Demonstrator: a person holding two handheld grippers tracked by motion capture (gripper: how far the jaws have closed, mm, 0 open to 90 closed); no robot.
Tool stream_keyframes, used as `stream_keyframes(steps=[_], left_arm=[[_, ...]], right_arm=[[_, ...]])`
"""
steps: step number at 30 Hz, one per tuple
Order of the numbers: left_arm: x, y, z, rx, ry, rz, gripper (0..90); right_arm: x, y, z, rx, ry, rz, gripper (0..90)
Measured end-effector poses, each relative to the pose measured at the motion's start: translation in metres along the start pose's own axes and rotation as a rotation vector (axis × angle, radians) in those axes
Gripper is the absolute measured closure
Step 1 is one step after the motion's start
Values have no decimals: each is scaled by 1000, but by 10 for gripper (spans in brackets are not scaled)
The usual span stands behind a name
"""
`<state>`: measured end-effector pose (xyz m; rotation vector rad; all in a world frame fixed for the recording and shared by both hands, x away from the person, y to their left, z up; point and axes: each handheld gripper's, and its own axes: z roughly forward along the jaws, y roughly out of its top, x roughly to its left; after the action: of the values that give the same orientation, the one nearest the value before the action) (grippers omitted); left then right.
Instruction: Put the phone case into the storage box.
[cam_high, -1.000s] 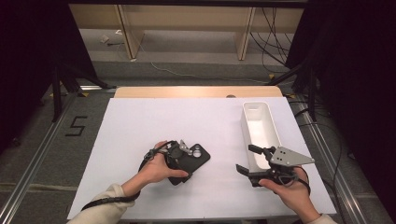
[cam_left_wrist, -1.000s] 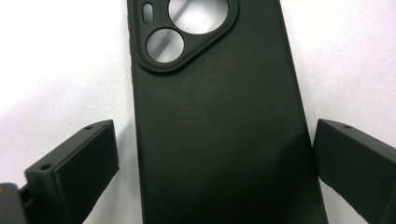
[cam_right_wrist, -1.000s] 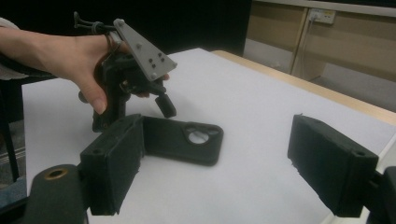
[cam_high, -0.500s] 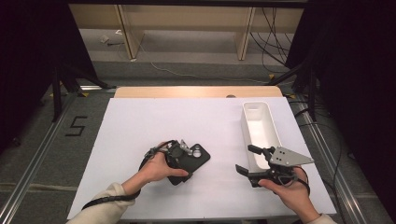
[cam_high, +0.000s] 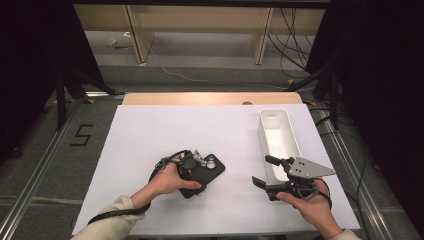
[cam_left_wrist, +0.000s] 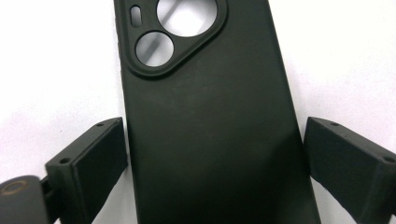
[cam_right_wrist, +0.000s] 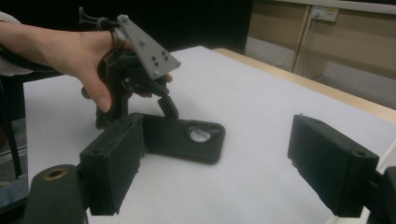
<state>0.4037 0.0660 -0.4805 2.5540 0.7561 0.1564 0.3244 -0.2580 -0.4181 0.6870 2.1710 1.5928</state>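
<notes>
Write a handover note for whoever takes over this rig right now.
Left gripper: open, low over the black phone case, one jaw on each long side. The left jaw looks close to or touching the edge; the right jaw stands clear. Not gripped yet.
Right gripper: open, holding nothing, beside the near end of the white bin.
The case lies flat on the white table, camera cutout facing up. The bin looks empty.
Done: left gripper lined up on the case.
Left: shut on the case and lift it; probably it goes to the bin.

Phone case (cam_high: 202, 171) on table (cam_high: 150, 130) left, tray (cam_high: 278, 135) at right edge
</notes>
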Motion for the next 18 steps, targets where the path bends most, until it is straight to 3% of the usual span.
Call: stream_keyframes(steps=[18], left_arm=[[-1, 0, -1, -3, 9, -10, 107]], right_arm=[[0, 0, 0, 5, 3, -1, 196]])
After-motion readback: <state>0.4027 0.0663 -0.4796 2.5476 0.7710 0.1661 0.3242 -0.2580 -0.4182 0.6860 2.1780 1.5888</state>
